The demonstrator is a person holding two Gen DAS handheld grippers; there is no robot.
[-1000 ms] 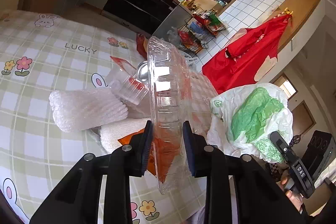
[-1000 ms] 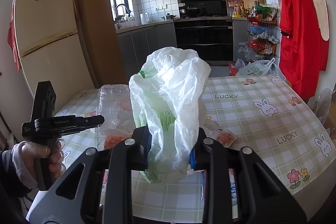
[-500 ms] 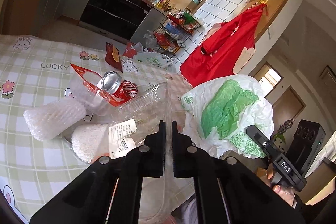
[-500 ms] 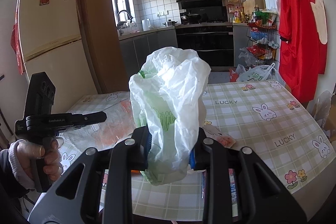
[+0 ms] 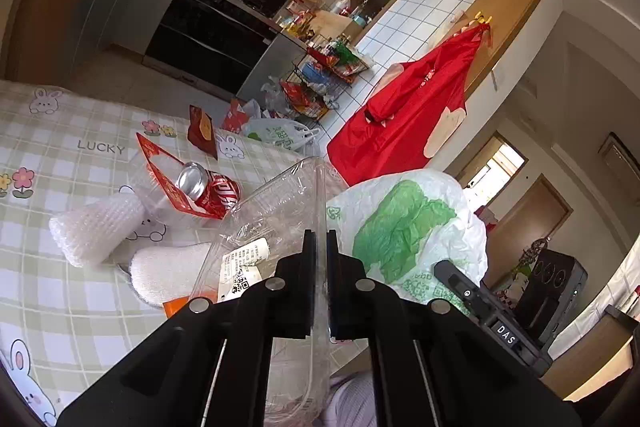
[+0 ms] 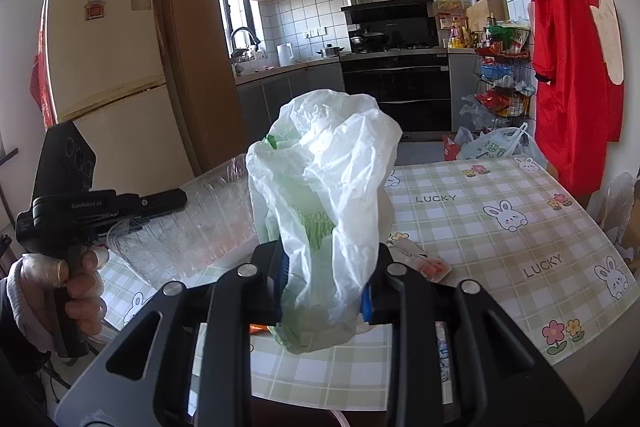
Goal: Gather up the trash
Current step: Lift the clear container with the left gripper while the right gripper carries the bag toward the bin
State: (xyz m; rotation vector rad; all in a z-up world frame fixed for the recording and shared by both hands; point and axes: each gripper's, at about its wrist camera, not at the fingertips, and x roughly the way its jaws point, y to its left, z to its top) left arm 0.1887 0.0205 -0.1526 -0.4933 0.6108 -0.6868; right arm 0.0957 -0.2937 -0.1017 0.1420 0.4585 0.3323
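Up off the checked, rabbit-printed tablecloth [image 5: 52, 131]: clear crinkled plastic clamshell container [image 5: 276, 223], one thin wall pinched flat between the nearly closed jaws of the left gripper [image 5: 320, 247], white printed label [image 5: 246, 259] facing the table. Seen from the right wrist camera, same container [image 6: 192, 223] tilted in the air just left of the bag, carried by the left gripper in a hand [image 6: 60, 287] with a pale sleeve cuff. Clenched in the right gripper [image 6: 324, 279]: bunched white plastic bag with green print [image 6: 328, 203], pads pressing its lower part from both sides, top billowing upward above the table edge. From the left wrist camera, that bag [image 5: 404, 227] just right of the container.

Lying on the cloth beyond the container: red drink can [image 5: 208, 189] on its side, touching a red torn paper wrapper [image 5: 164, 175]; white foam net sleeve [image 5: 96, 231] nearer the left; second white foam piece [image 5: 172, 271] partly behind the container; dark red packet [image 5: 202, 135] upright near the far edge.
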